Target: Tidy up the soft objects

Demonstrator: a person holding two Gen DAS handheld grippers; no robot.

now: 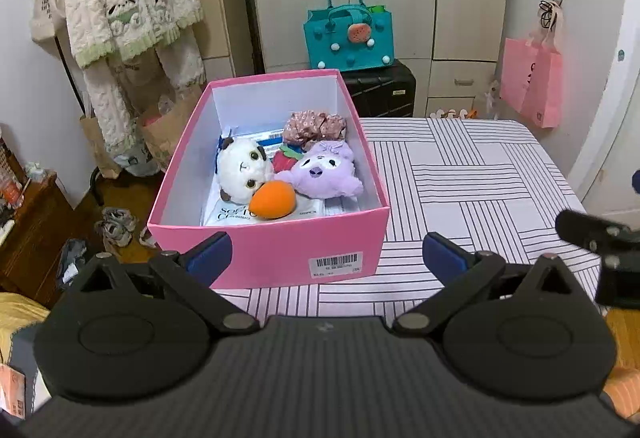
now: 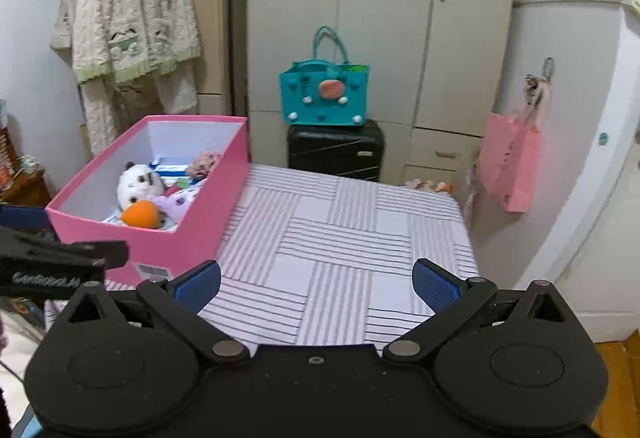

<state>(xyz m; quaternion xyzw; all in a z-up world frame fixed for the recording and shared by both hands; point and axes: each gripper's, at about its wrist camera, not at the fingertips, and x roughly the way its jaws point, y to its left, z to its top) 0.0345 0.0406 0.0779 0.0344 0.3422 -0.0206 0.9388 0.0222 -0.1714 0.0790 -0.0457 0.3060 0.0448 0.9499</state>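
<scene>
A pink box [image 1: 272, 250] stands on the left of the striped table [image 1: 480, 174]. Inside it lie a white panda plush [image 1: 242, 168], an orange carrot plush [image 1: 273, 200], a purple plush [image 1: 326, 172], a red strawberry toy [image 1: 285, 159] and a floral scrunchie [image 1: 314, 126]. My left gripper [image 1: 328, 258] is open and empty just before the box's near wall. My right gripper [image 2: 318, 284] is open and empty over the table's near edge, right of the box [image 2: 192, 234]. The panda [image 2: 138, 182] and carrot [image 2: 140, 214] show in the right wrist view.
A teal bag [image 1: 348, 38] sits on a black suitcase [image 1: 380, 90] behind the table, before a wardrobe. A pink paper bag [image 1: 532, 86] hangs at right. A fluffy robe [image 1: 128, 6] hangs at left. Shoes [image 1: 116, 226] lie on the floor.
</scene>
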